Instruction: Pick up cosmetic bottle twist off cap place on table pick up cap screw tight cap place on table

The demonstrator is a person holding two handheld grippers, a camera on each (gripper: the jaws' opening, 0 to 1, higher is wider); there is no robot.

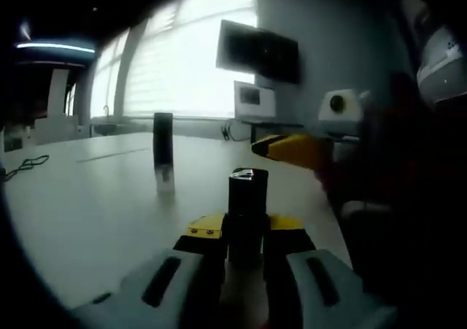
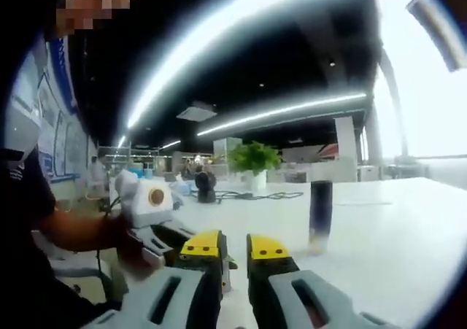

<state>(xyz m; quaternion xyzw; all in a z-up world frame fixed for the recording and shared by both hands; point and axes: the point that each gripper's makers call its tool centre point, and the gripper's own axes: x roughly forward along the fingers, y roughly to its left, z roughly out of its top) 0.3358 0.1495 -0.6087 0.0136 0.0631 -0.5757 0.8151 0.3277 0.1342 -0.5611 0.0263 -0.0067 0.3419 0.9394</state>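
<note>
Right gripper view: plant [image 2: 254, 157] behind bottle [image 2: 319, 209].

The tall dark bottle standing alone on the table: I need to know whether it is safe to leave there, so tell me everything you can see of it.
The tall dark bottle is a slim, straight-sided column, black above with a paler, greyish lower end. It looks like glossy plastic or glass, though I cannot tell which. It stands upright on the white table, well in from the edges, with nothing touching it. Neither gripper is on it: the left gripper holds a different dark piece.
</note>
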